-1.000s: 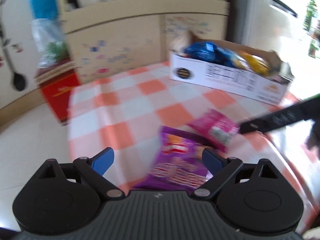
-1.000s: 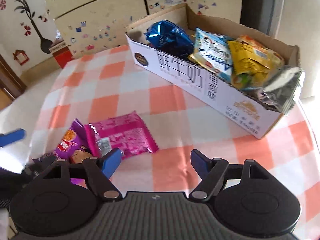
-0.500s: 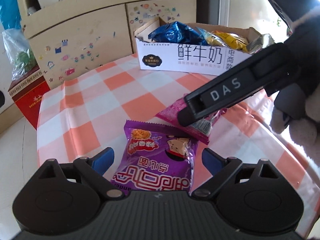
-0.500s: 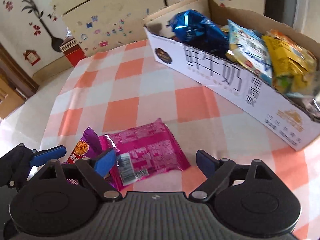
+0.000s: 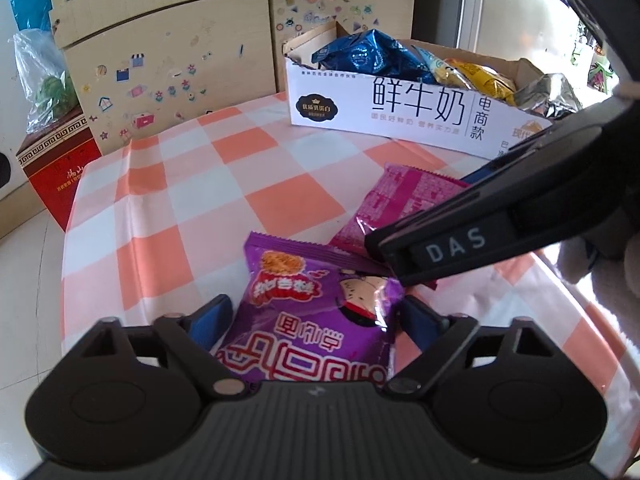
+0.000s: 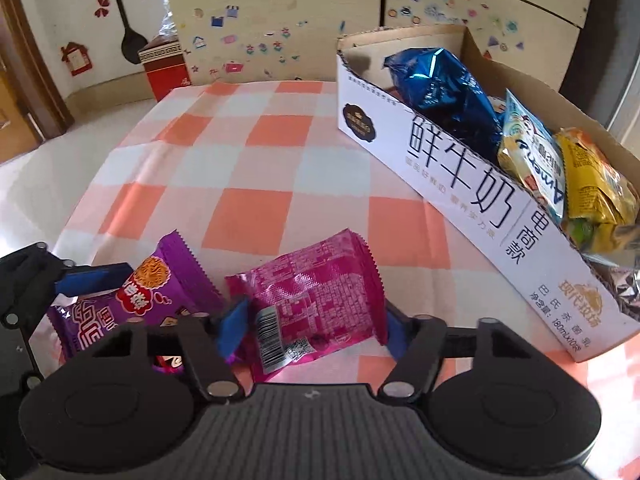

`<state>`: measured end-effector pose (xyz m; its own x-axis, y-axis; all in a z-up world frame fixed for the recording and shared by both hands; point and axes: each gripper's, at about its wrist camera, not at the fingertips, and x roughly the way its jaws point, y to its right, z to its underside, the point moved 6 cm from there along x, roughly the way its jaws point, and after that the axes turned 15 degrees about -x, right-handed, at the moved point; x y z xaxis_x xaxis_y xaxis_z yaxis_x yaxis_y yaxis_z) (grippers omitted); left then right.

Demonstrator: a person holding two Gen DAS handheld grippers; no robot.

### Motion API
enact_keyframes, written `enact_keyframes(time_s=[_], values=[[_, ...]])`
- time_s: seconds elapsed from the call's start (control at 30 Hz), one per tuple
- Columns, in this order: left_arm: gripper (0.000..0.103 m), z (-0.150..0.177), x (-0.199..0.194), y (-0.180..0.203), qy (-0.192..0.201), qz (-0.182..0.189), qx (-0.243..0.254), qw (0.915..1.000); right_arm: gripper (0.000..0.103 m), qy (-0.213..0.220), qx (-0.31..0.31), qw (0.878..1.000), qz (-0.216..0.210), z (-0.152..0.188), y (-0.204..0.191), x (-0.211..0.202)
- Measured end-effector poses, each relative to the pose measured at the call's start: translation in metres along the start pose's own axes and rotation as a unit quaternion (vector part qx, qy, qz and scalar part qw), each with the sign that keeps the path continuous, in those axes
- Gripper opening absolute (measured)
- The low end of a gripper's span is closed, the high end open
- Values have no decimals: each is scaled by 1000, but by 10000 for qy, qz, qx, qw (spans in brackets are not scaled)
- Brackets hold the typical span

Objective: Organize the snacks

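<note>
Both grippers, left (image 5: 316, 320) and right (image 6: 310, 324), dropped onto packets (jaws closing).

Home: stickered cabinet (image 6: 280, 36), checked tablecloth (image 6: 256, 160)

Checked tablecloth (image 6: 248, 216) under a purple packet (image 5: 312, 320), pink packet (image 6: 320, 300), and cardboard box (image 6: 460, 184).

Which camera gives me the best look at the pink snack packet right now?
The right wrist view: the pink snack packet lies whole between the right gripper jaws, barcode visible. In the left wrist view only its far half shows; the right gripper's black body crosses over the rest.
</note>
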<state>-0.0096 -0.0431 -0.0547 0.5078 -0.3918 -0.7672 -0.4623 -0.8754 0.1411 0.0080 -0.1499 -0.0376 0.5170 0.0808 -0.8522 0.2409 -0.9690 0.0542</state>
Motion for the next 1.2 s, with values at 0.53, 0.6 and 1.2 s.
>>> enact_keyframes(time_s=[0.53, 0.6, 1.2], values=[[66, -10, -7, -17, -26, -237, -500, 9985, 52, 151, 282, 9994, 87, 6, 16, -16], [66, -12, -9, -19, 22, -291, -528, 9982, 52, 151, 348, 9992, 87, 8, 17, -16], [66, -27, -30, -20, 453, -478, -670, 9956, 32, 324, 565, 9979, 26, 16, 24, -41]])
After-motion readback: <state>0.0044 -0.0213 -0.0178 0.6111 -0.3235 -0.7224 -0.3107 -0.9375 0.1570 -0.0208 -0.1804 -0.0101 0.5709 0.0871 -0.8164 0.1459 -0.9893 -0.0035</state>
